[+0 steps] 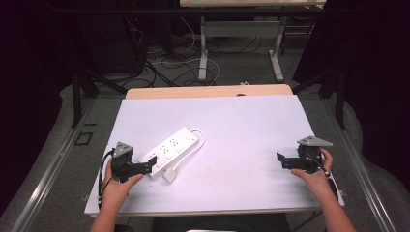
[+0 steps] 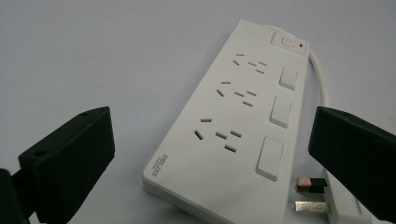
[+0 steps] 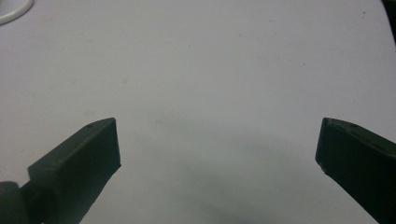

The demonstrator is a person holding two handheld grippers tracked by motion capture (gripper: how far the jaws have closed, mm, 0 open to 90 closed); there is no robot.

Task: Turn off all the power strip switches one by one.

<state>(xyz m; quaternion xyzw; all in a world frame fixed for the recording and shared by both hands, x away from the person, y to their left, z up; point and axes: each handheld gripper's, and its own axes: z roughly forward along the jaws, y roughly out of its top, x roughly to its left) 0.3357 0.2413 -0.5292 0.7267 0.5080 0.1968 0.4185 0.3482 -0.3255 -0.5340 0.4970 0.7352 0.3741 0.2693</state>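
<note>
White power strip (image 1: pixel 169 150) flat on the white table cover (image 1: pixel 241 125), left of centre, lying on a slant with its near end toward the left gripper (image 1: pixel 145 167). Three socket groups and a row of rocker switches (image 2: pixel 275 112) facing up, master button with a red light (image 2: pixel 300 45) at the far end. Cord (image 1: pixel 196 145) looping out from that far end and back along the strip, ending in the plug (image 1: pixel 170 175) just beside the near end, prongs (image 2: pixel 310 196) bare and unplugged. Probably laid out this way so the plug sits within easy reach of the sockets. Left gripper low over the near end, jaws spread wide with nothing between the pads, seemingly lined up for the strip or the plug. Right gripper (image 1: pixel 285 162) well apart at the right side of the table, jaws likewise wide apart over bare cover, holding nothing, likely waiting its turn.
</note>
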